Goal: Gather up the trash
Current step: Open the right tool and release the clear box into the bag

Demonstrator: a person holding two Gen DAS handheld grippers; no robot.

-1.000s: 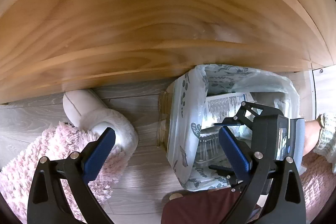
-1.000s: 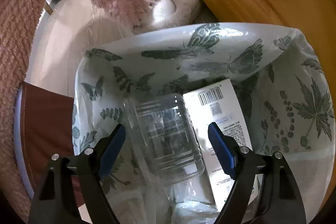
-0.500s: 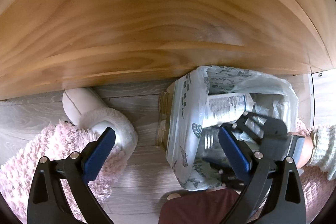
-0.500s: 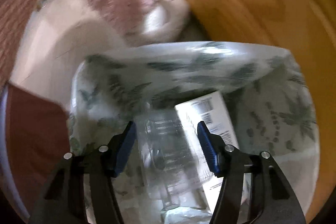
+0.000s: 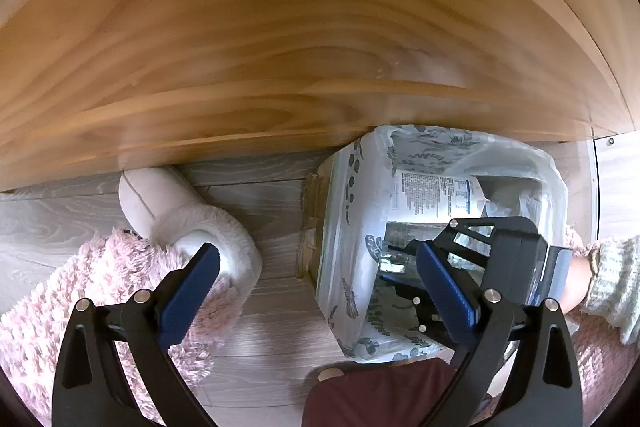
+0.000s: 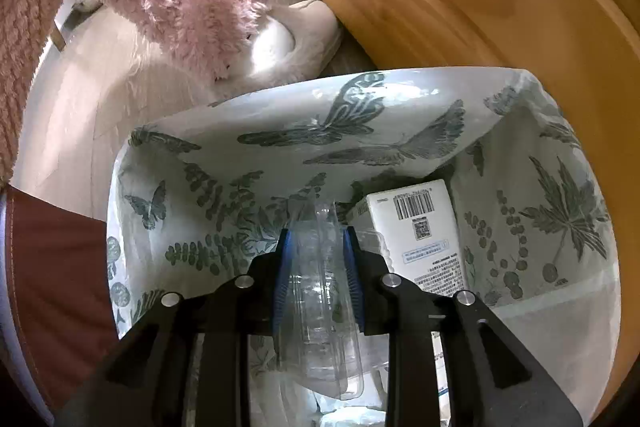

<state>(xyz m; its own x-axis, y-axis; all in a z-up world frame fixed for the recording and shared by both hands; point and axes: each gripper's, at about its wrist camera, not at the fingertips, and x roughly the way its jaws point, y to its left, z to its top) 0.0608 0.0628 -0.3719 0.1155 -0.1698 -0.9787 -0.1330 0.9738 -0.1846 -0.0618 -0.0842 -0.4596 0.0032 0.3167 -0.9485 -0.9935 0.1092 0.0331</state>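
Observation:
A bin lined with a butterfly-print bag (image 5: 352, 195) (image 6: 280, 115) stands on the floor by a wooden panel. Inside it leans a white carton with a barcode (image 6: 420, 227) (image 5: 436, 193). My right gripper (image 6: 317, 235) (image 5: 480, 259) reaches down into the bin, shut on a clear plastic container (image 6: 316, 287) that is squashed narrow between the blue pads. My left gripper (image 5: 316, 253) hangs open above the floor to the left of the bin, with nothing between its fingers.
A curved wooden panel (image 5: 280, 47) fills the upper view. A white slipper (image 5: 160, 203) and a pink fluffy garment (image 5: 100, 287) lie left of the bin. A maroon surface (image 5: 380, 395) sits at the near edge. A hand in a knit sleeve (image 5: 600, 279) holds the right gripper.
My right gripper's wide jaws have closed on the clear container, pressing it flat, and tipped a little inside the bin. The left gripper has stayed still.

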